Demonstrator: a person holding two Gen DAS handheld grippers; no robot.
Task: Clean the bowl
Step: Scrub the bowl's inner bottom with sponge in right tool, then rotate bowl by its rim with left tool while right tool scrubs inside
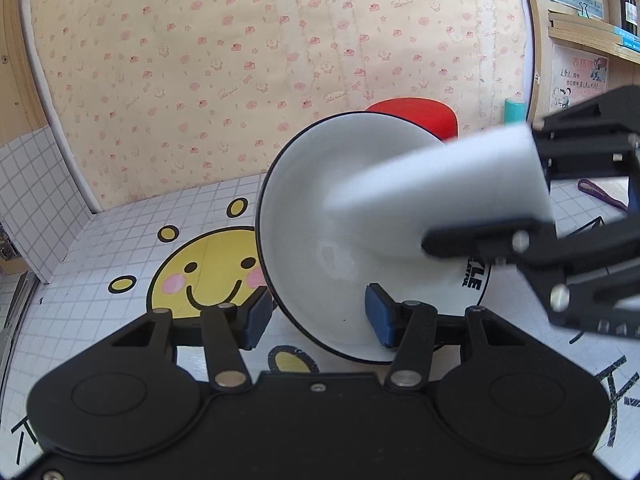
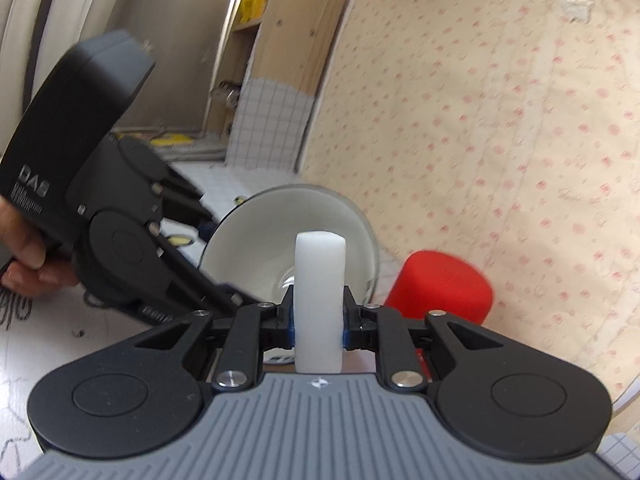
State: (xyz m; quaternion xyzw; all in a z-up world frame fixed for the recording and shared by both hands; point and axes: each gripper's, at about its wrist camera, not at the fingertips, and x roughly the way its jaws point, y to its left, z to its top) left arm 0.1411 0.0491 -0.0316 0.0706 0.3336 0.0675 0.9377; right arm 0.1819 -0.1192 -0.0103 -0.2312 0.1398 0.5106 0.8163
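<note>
A white bowl [image 1: 320,208] with a dark rim is held tilted above the table, its opening turned toward the right. My left gripper [image 1: 318,312] is shut on its lower rim, one blue pad inside the bowl and one outside. My right gripper [image 1: 532,184] comes in from the right, shut on a white sponge block [image 1: 440,176] whose far end reaches into the bowl's inside. In the right wrist view the sponge [image 2: 320,280] stands upright between the pads of the right gripper [image 2: 318,324], with the bowl [image 2: 256,240] just behind it and the left gripper [image 2: 216,252] holding the rim on the left.
A red cup [image 1: 416,114] stands behind the bowl near the patterned wall, also visible as the red cup [image 2: 440,288]. The table [image 1: 120,232] has a tiled cover with a yellow smiley print. A shelf [image 1: 592,40] with bottles is at the right. A person's hand [image 2: 24,264] grips the left gripper.
</note>
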